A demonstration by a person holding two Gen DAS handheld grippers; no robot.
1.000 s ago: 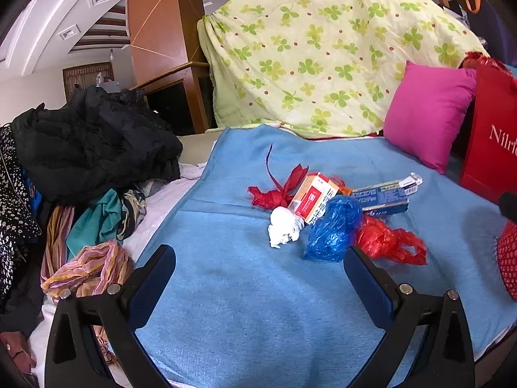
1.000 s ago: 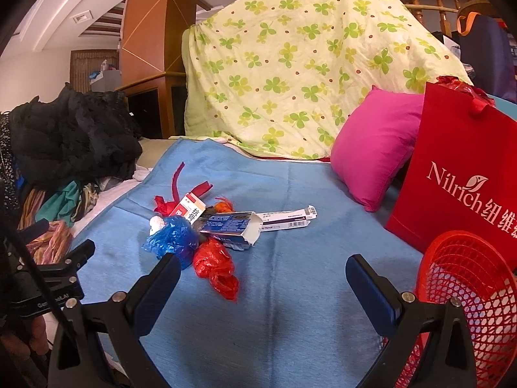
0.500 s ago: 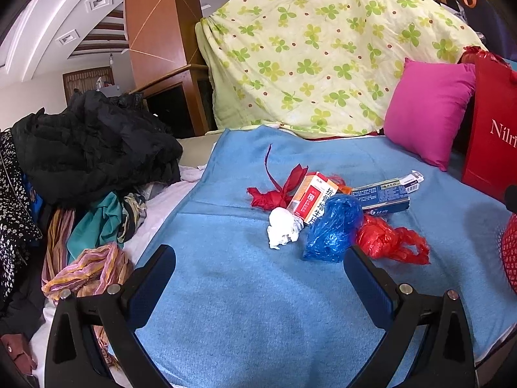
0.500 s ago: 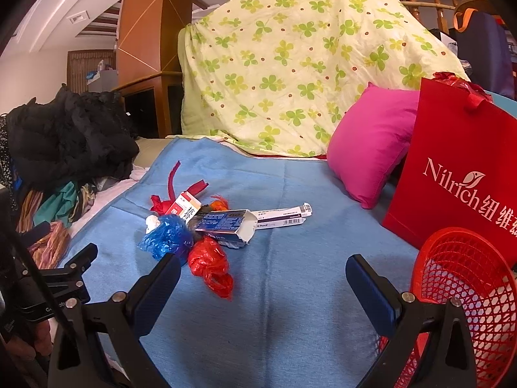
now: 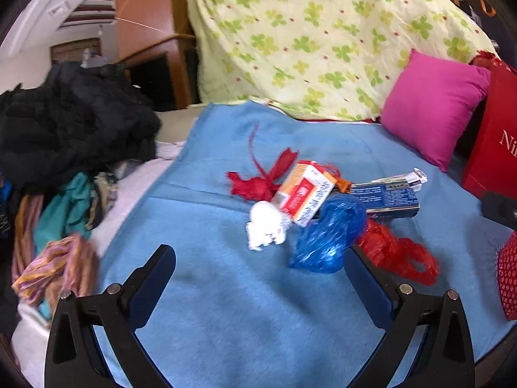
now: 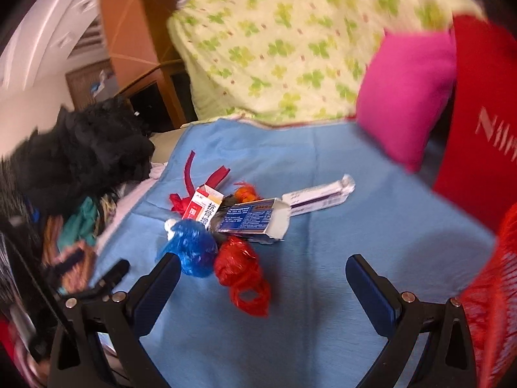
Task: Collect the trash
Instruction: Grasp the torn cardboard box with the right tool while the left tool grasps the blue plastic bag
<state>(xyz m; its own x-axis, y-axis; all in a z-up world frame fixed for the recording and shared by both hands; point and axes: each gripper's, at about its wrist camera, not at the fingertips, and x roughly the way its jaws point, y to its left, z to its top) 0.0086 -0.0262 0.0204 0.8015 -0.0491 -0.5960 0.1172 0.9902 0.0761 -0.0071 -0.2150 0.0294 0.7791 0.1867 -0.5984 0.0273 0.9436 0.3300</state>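
On the blue blanket (image 6: 323, 307), right hand-held gripper (image 6: 262, 283) is hovering wide open, empty; I'd pinch the red bag (image 6: 240, 271) mid-bunch.

A sky-blue blanket (image 5: 245, 291) is spread beneath a heap of litter: a crumpled blue plastic bag (image 5: 329, 239), a red plastic bag (image 5: 397, 255), a white paper wad (image 5: 265, 226), a red ribbon (image 5: 258, 181), and an orange-and-white carton (image 5: 303, 194) marked with a red panel. A dark blue box (image 6: 252, 220) printed with white text is seen beside them. Behind, a pale yellow sheet (image 5: 323, 42) is patterned with green clovers and small red dots. A magenta cushion (image 5: 433, 106), a red paper bag (image 6: 478, 113) lettered in white, a red mesh basket (image 6: 494, 307) and black clothing (image 5: 71, 123) are also shown.
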